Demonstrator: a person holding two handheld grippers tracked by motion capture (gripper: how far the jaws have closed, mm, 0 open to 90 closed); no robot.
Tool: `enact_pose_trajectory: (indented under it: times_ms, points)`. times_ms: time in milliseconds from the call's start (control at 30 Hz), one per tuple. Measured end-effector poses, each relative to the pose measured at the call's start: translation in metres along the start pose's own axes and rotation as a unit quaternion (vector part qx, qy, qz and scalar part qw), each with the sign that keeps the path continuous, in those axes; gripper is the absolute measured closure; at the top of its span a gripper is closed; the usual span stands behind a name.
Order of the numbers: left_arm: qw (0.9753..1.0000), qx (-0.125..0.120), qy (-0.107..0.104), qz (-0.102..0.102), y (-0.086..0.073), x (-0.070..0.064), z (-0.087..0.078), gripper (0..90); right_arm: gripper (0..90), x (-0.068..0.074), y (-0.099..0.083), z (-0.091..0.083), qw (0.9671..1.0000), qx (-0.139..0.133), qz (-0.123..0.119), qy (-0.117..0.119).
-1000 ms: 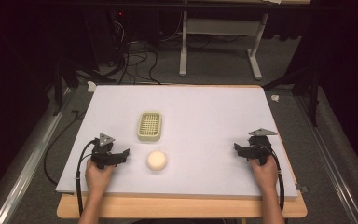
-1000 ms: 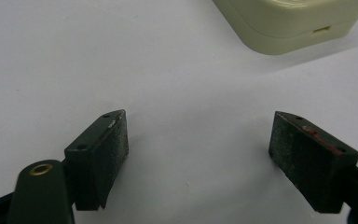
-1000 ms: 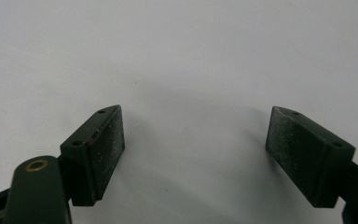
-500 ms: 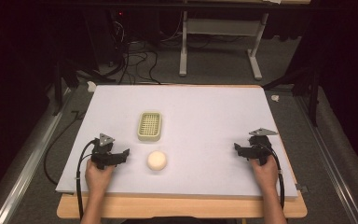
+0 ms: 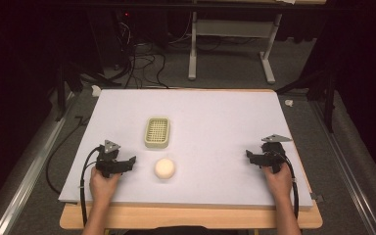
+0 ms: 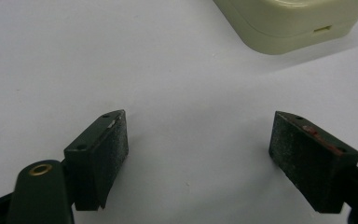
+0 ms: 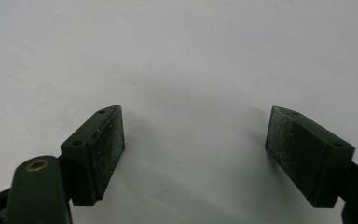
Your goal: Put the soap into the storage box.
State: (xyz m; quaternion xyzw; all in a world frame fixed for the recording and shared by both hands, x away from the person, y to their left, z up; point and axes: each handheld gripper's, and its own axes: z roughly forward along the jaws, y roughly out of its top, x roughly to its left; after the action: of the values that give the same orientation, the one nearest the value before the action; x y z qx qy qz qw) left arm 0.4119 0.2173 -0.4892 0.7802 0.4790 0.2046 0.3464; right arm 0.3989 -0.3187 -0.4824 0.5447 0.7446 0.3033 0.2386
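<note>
White table surface (image 5: 210, 122) is lit against a dark room; cables and a grey desk frame (image 5: 230, 44) are seen on the floor behind. Left gripper (image 5: 127, 163) is held near the front left edge, jaws spread wide, nothing between them. Right gripper (image 5: 248, 155) is held near the front right, jaws likewise wide and empty. Cream slotted tray (image 5: 157, 132) is noted left of centre. Pale round ball (image 5: 165, 168) is noted just in front of the tray, beside the left gripper, apart from it.
</note>
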Motion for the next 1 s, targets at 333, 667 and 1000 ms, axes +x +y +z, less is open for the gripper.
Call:
enact_pose_trajectory:
  times_ms: [333,667,1000]
  points:
    - [1.0,0.004,-0.002,-0.004,0.002,0.001,0.0,20.3,20.2,0.0,0.0,0.0,1.0,0.0,0.0,0.0]
    - [0.9998,0.001,-0.009,-0.019,0.006,0.0,-0.007,17.2,20.2,0.0,0.0,0.0,1.0,0.0,0.002,0.001]
    - [0.9995,-0.015,-0.027,-0.009,0.011,-0.009,-0.023,15.3,20.1,0.0,0.0,0.0,1.0,0.0,0.002,0.001]
